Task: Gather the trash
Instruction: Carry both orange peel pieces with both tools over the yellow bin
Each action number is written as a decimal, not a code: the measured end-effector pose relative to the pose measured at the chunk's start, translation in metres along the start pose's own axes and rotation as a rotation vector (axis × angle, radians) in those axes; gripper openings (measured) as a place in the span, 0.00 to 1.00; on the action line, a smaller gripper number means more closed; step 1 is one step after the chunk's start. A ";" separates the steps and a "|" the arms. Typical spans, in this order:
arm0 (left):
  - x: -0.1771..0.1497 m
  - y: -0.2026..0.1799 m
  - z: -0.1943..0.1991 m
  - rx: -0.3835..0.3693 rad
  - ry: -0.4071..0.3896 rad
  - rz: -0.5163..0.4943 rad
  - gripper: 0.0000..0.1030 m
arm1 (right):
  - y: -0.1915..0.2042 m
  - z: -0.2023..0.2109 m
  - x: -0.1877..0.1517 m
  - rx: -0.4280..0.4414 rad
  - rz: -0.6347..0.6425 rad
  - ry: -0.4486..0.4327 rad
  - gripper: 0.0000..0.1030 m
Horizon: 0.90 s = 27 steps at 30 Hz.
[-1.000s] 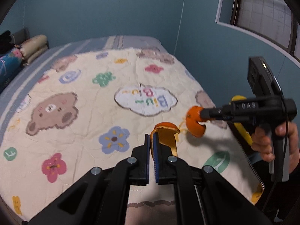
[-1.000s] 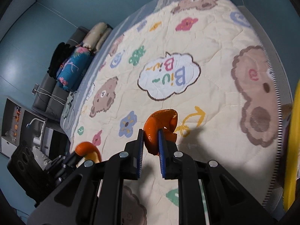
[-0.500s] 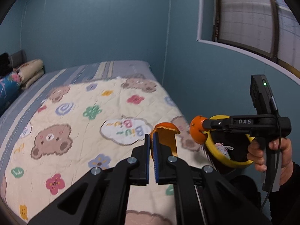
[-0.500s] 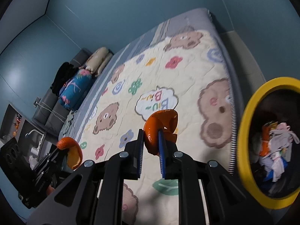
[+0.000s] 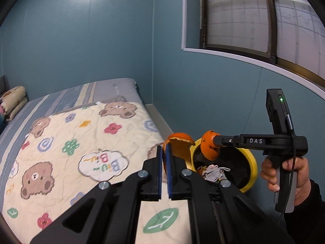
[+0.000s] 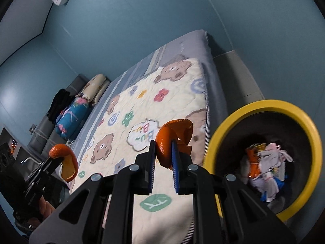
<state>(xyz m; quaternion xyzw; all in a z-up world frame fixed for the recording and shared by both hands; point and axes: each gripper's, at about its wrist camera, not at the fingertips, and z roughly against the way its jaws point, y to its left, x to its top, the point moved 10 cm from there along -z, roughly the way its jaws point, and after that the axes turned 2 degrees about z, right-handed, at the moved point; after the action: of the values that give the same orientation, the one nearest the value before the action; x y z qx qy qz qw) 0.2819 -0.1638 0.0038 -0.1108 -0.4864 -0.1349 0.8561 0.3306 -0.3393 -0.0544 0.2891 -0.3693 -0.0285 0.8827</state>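
Observation:
My left gripper (image 5: 165, 154) is shut on a curled piece of orange peel (image 5: 178, 146), held above the bed's right edge, just left of the bin. My right gripper (image 6: 163, 152) is shut on a second orange peel (image 6: 174, 134). The left wrist view shows that right gripper (image 5: 215, 142) with its peel (image 5: 208, 145) hanging over the mouth of the yellow-rimmed trash bin (image 5: 251, 162). In the right wrist view the bin (image 6: 264, 105) lies to the right, holding crumpled paper and wrappers (image 6: 268, 162). The left gripper (image 6: 53, 158) with its peel (image 6: 67, 162) shows at lower left.
A bed with a cartoon bear quilt (image 5: 81, 148) fills the left side, pillows (image 6: 95, 87) at its far end. A blue wall (image 5: 203, 93) and a window (image 5: 254, 20) stand behind the bin. A hand (image 5: 292, 174) grips the right tool's handle.
Both grippers have risen and swung right off the quilt toward the bin, each keeping its peel. The bin has come into full view, and the right peel now hangs over its opening.

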 end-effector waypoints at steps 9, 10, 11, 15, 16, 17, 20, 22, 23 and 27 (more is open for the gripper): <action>0.015 -0.047 -0.030 -0.066 0.017 -0.056 0.03 | -0.052 0.025 0.017 -0.055 -0.059 -0.054 0.14; 0.015 -0.049 -0.032 -0.070 0.019 -0.058 0.03 | -0.056 0.028 0.018 -0.061 -0.065 -0.060 0.14; 0.015 -0.053 -0.036 -0.077 0.023 -0.062 0.03 | -0.061 0.031 0.019 -0.069 -0.069 -0.066 0.14; 0.017 -0.068 -0.048 -0.095 0.032 -0.075 0.03 | -0.079 0.042 0.025 -0.098 -0.077 -0.091 0.14; 0.017 -0.073 -0.052 -0.099 0.032 -0.080 0.03 | -0.082 0.044 0.026 -0.104 -0.078 -0.096 0.14; 0.017 -0.075 -0.054 -0.104 0.032 -0.084 0.03 | -0.086 0.046 0.027 -0.113 -0.078 -0.102 0.14; 0.018 -0.087 -0.062 -0.119 0.038 -0.095 0.03 | -0.097 0.050 0.028 -0.129 -0.088 -0.111 0.14; 0.016 -0.093 -0.069 -0.127 0.048 -0.098 0.03 | -0.104 0.050 0.027 -0.134 -0.099 -0.110 0.14; 0.015 -0.096 -0.074 -0.132 0.056 -0.098 0.03 | -0.107 0.049 0.026 -0.139 -0.103 -0.109 0.14; 0.008 -0.104 -0.091 -0.146 0.077 -0.093 0.03 | -0.122 0.043 0.024 -0.156 -0.122 -0.106 0.14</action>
<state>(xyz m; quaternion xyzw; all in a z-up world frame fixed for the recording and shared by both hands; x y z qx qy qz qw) 0.3239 -0.2913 -0.0285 -0.1447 -0.4466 -0.2139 0.8567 0.3391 -0.4684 -0.0798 0.2394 -0.3937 -0.1259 0.8785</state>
